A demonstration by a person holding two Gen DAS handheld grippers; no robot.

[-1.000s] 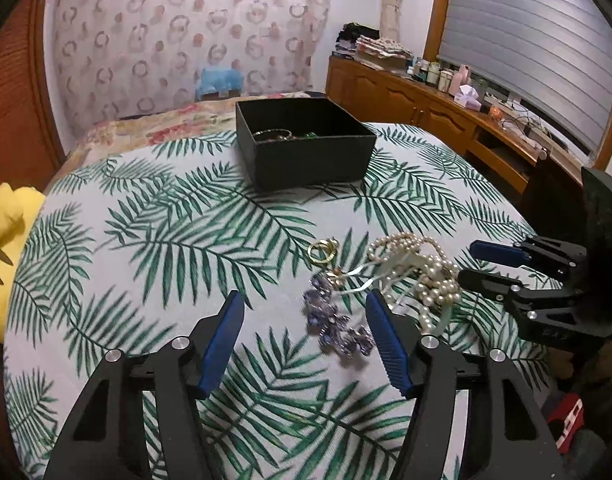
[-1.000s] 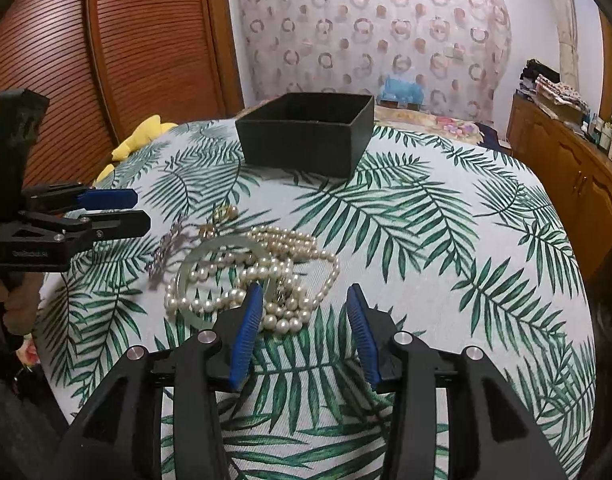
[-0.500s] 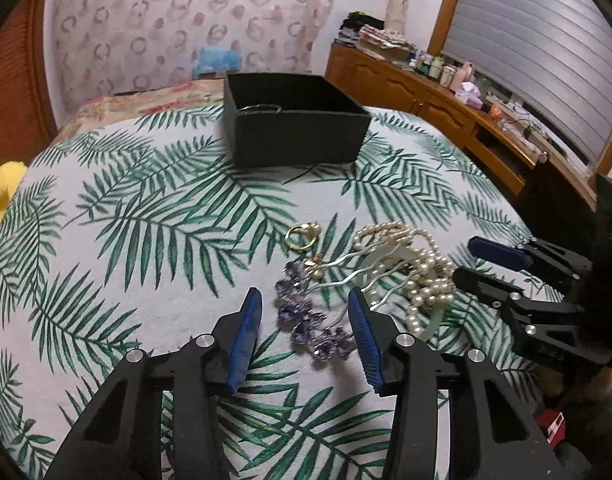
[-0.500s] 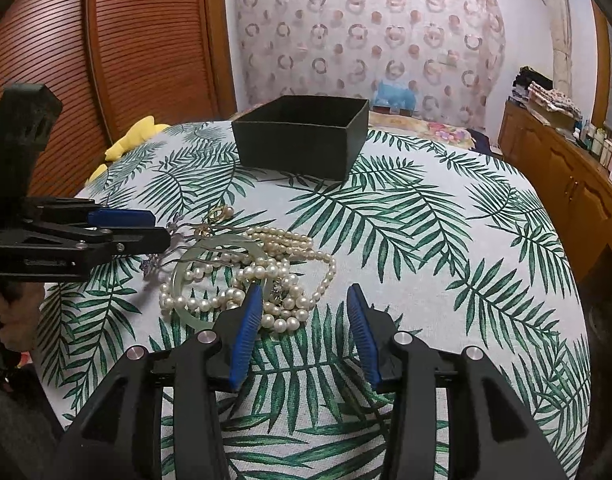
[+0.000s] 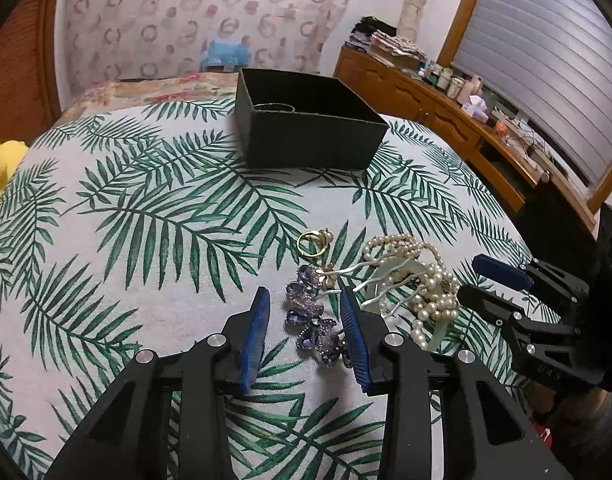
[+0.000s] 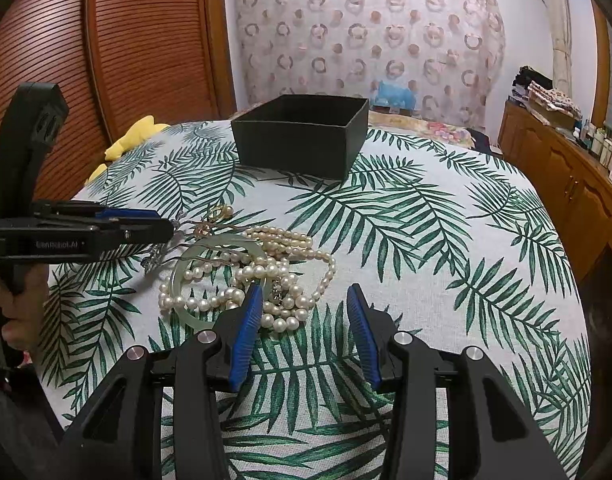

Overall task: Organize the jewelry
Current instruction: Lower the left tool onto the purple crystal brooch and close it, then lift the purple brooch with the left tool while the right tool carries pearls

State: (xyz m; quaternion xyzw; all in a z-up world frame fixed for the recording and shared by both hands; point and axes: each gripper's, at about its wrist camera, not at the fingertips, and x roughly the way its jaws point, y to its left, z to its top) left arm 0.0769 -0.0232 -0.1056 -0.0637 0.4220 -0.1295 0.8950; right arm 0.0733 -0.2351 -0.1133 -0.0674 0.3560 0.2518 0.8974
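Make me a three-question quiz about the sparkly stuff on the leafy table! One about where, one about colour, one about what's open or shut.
1. The purple jewelled hair comb lies:
A inside the box
B between the left gripper fingers
C on the floor

2. The square cardboard box is:
A black
B red
C white

3. The box is:
A lidded
B open-topped
C upside down

Answers: 1 B, the closing blue fingers flank it, one beside it, the other apart; 2 A, its walls are black; 3 B, a thin bangle shows inside.
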